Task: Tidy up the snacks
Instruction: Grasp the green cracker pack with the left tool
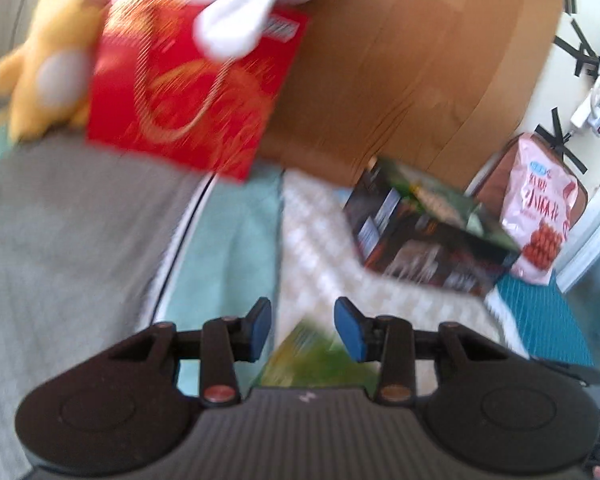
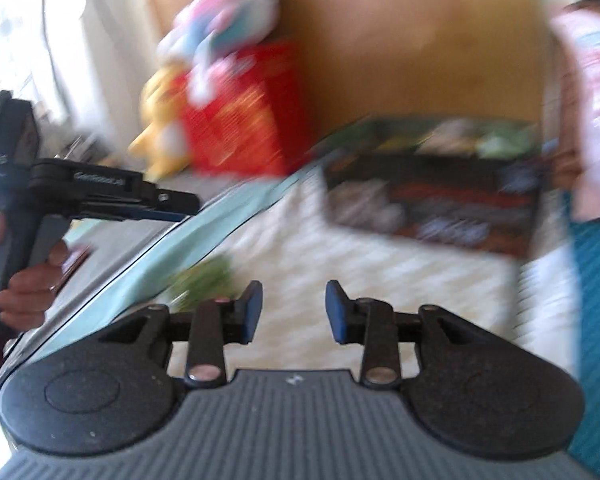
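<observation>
Two boxes (image 1: 428, 236) (image 1: 188, 92) (one pink bag (image 1: 540, 208))

Left gripper (image 1: 303, 330) and right gripper (image 2: 294, 312): black linkage arms, blue pads, copper-coloured pivot screws, grey ribbed housing with round black discs. Person's hand (image 2: 24, 284) bare; dark red sleeve.

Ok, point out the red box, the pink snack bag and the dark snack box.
red box (image 1: 188, 88), left wrist view, middle of its front face
pink snack bag (image 1: 540, 208), left wrist view, printed front
dark snack box (image 1: 428, 240), left wrist view, side panel
</observation>
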The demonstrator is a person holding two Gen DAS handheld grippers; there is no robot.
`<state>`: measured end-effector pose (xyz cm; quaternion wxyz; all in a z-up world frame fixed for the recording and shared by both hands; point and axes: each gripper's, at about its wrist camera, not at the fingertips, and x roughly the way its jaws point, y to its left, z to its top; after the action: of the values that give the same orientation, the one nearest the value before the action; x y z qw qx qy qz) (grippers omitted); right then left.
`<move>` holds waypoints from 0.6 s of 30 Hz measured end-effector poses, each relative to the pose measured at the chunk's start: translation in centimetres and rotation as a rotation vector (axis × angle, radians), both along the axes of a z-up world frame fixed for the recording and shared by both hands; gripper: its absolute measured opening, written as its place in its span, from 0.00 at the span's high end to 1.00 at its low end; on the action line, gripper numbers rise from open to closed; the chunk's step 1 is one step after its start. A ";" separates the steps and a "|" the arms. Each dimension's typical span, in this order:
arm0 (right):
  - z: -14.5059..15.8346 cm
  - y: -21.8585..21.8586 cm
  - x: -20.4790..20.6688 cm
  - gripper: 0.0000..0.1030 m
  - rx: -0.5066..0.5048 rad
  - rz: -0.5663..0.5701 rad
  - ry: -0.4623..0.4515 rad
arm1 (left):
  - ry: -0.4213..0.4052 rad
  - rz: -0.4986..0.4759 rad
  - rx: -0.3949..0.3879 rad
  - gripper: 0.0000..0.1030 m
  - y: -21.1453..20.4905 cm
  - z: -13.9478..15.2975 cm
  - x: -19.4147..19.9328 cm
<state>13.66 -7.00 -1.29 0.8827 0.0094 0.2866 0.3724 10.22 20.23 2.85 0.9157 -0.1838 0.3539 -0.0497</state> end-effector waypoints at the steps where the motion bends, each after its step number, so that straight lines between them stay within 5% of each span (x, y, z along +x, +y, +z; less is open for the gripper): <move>1: -0.2 1.0 -0.3 0.55 -0.013 0.030 0.012 | 0.006 -0.003 -0.002 0.65 0.3 -0.5 -0.6; 8: -0.9 7.6 -0.7 0.52 -0.129 0.152 0.066 | 0.052 -0.072 -0.044 0.66 -1.0 -2.7 0.5; 10: -1.1 8.3 -0.2 0.58 -0.123 0.133 0.065 | 0.035 -0.073 -0.017 0.66 -2.6 -2.7 0.6; 11: -1.0 8.2 0.0 0.72 -0.119 0.128 0.066 | 0.037 -0.076 -0.018 0.63 -3.2 -2.6 0.8; 13: -0.9 7.2 0.0 0.79 -0.107 0.096 0.072 | 0.047 -0.115 -0.055 0.61 -4.3 -2.6 1.0; 18: -0.5 1.5 -1.2 0.82 -0.125 0.028 0.034 | 0.050 -0.256 -0.062 0.61 -9.8 -2.8 0.9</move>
<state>12.47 -5.54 -1.82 0.8711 -0.0435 0.3244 0.3661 11.16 10.46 0.07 0.8866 -0.1663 0.3955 -0.1725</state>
